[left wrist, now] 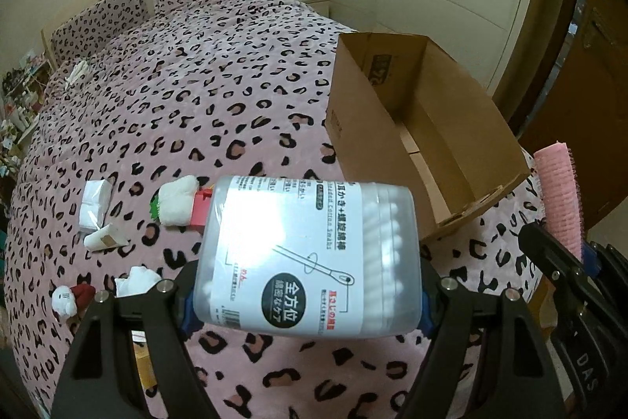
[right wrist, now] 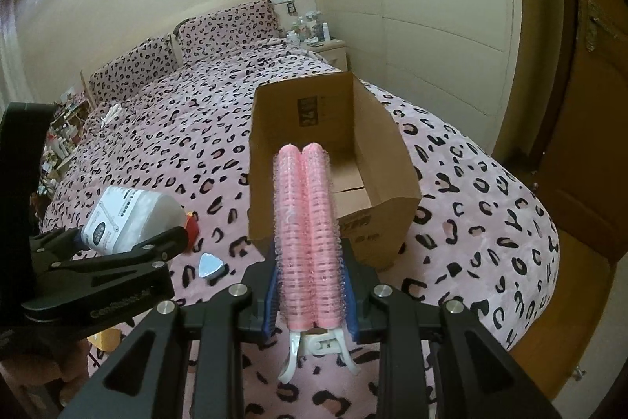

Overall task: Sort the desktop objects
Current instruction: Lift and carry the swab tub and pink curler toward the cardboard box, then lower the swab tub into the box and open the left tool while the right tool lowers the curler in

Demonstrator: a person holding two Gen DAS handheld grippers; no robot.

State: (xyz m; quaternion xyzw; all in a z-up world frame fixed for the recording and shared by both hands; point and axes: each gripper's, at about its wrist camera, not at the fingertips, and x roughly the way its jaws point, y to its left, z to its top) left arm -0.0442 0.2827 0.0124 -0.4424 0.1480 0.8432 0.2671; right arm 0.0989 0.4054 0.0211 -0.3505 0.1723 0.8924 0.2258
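My left gripper (left wrist: 306, 305) is shut on a clear cotton swab box (left wrist: 310, 258) with a white label and holds it above the bed; it also shows in the right wrist view (right wrist: 129, 218). My right gripper (right wrist: 310, 285) is shut on a pink hair roller clip (right wrist: 308, 234), which points at the open cardboard box (right wrist: 376, 160). The roller also shows at the right of the left wrist view (left wrist: 559, 195). The cardboard box (left wrist: 451, 105) stands on the bed, its inside bare.
On the leopard-print blanket (left wrist: 196, 97) lie a white packet (left wrist: 94, 201), a small tube (left wrist: 104, 236), a white and red plush (left wrist: 180, 201), a small Santa doll (left wrist: 70, 297) and a crumpled tissue (left wrist: 135, 279). A silver triangle (right wrist: 210, 266) lies near the box. A nightstand (right wrist: 329, 52) stands behind.
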